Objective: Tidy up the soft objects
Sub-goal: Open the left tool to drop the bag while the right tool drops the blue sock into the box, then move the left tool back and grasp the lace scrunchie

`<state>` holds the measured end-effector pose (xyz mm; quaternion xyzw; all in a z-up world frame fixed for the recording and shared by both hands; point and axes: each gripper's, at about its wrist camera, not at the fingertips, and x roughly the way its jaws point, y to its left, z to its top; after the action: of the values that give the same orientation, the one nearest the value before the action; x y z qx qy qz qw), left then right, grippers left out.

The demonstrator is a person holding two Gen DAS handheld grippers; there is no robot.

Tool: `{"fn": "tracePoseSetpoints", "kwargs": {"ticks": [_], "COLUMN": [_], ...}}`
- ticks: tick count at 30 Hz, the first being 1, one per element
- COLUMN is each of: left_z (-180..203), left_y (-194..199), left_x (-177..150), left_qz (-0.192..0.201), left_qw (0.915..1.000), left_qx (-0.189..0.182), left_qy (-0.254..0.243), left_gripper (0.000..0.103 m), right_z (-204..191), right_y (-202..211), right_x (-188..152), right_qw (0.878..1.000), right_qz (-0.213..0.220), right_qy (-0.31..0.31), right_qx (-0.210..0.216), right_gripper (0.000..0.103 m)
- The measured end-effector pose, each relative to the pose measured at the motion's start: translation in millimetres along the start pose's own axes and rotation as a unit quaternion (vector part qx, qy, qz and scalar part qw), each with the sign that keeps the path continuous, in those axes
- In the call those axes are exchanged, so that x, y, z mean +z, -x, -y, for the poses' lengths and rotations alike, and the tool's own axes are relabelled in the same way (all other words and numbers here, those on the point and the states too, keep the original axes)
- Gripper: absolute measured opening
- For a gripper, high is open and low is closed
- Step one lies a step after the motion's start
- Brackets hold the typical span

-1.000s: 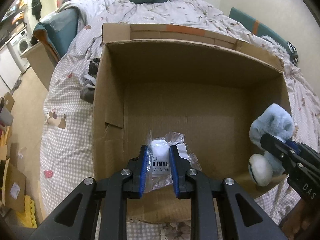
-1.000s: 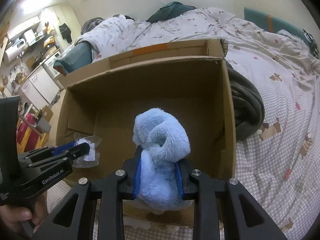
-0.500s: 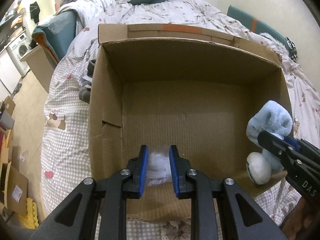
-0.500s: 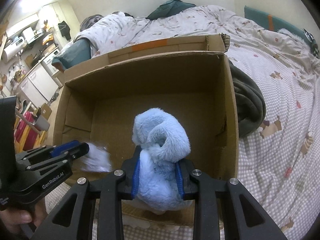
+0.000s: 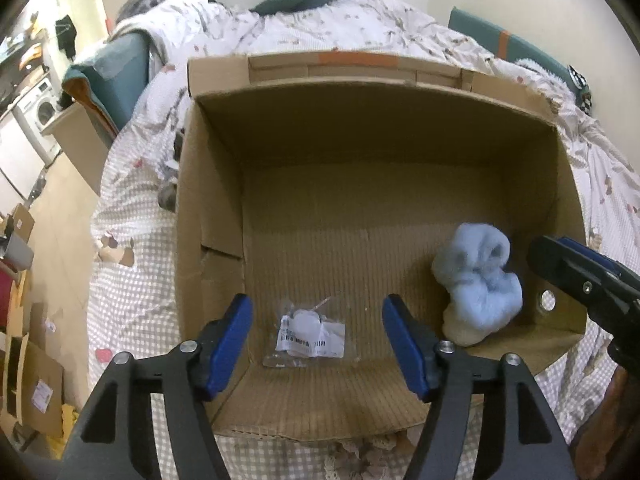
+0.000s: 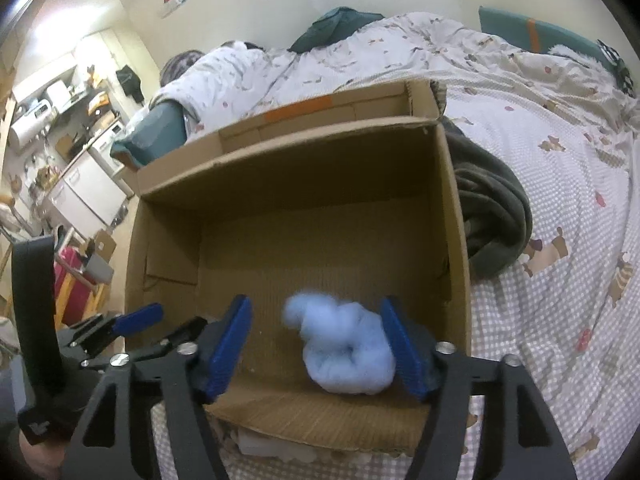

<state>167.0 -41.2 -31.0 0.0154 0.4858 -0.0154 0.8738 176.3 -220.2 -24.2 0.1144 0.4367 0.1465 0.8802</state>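
Both grippers hang over the near edge of the cardboard box [image 5: 212, 184] on the bed, and both are empty: the left gripper [image 5: 316, 344] has its blue pads spread wide with nothing between them, and the right gripper [image 6: 316, 344] is spread just as wide. On the box floor just inside the near wall, toward the left corner, lies the small plastic packet [image 5: 310, 334], flat, with a white barcode label and something white inside. It looks feather-light and crinkly, and the film is likely slippery, so a pinch across the bunched middle would probably hold better than one on a loose edge. Toward the near right corner sits the blue plush toy [image 5: 478, 280], blurred in the right wrist view [image 6: 346, 354], so whether it has quite settled I cannot tell. It looks soft, light and squashy, nothing fragile; a grip across its thick body should do, though the fur may give under the pads. Beyond the box's right wall a dark blanket [image 6: 492, 220] lies crumpled on the patterned bedspread [image 6: 560, 184].
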Motion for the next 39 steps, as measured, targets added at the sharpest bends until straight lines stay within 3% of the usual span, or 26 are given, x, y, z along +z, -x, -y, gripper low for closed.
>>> {"fn": "tracePoseSetpoints", "kwargs": {"ticks": [24,39], "left_z": [-7,-37], "left_y": [24,73], "left_x": [-7,-40], "left_qz": [0.022,0.036], "left_qw": [0.9997,0.9989], "left_qx": [0.008,0.016], "left_qy": [-0.010,0.027], "left_gripper": [0.065,0.065], "right_z": [5,12], "right_y": [6,61], "right_x": [-5,-35], "right_qw": [1.000,0.999], "right_qz": [-0.004,0.014], "right_qy": [-0.015,-0.030], "right_qx": [-0.001,-0.004], "right_gripper": [0.077,0.077]}}
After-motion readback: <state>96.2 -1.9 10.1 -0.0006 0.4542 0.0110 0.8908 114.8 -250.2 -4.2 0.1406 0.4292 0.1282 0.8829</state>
